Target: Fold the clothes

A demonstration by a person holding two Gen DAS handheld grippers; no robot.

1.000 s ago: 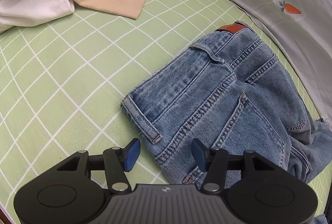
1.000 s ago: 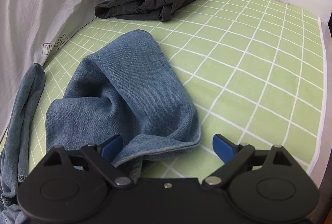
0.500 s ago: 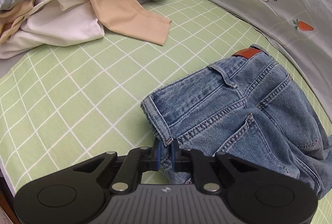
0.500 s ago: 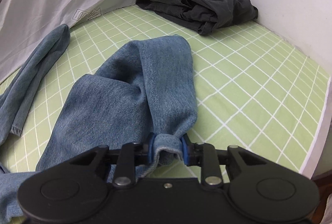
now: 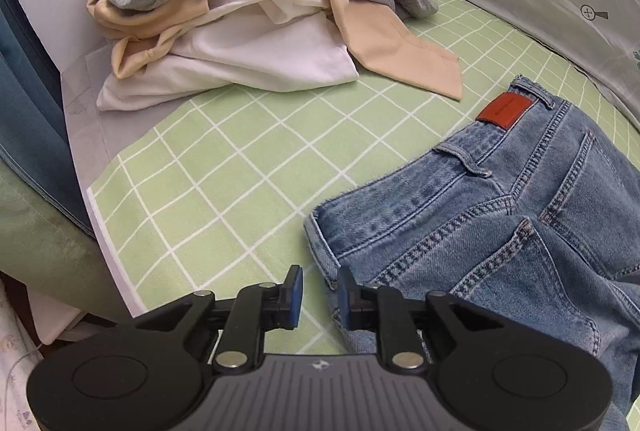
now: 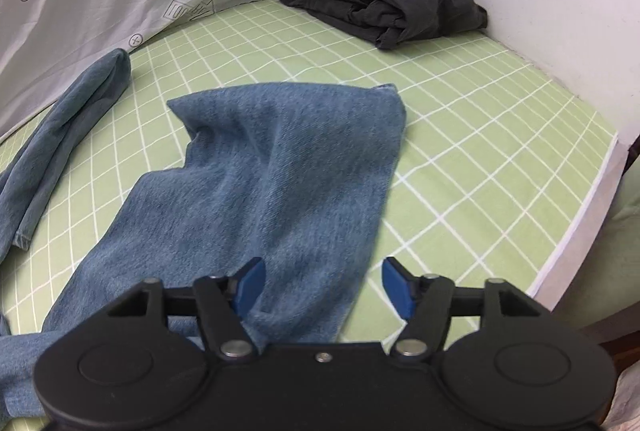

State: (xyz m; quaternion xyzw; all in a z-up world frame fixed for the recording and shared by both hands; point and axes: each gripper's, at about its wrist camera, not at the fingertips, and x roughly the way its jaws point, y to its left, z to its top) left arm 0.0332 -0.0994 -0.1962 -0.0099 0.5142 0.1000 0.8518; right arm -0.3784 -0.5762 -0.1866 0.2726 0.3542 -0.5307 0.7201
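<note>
the blue jeans [image 5: 500,227] lie back side up on the green checked bed sheet [image 5: 224,183], waistband corner nearest (a red-brown patch [image 5: 505,110] sits on the band). one leg [image 6: 264,191] is doubled over flat; the other leg [image 6: 60,135] stretches alongside.

R claw [image 6: 322,285] open over jeans leg [image 6: 280,183].

We are seeing blue denim jeans [image 5: 500,231] bearing a rust-red leather patch [image 5: 505,109], lying on a light green bedsheet [image 5: 240,171] crossed by a white grid. A pile of grey, white and beige clothes [image 5: 240,11] and a crumpled charcoal garment [image 6: 384,3] are showing plain colours.
</note>
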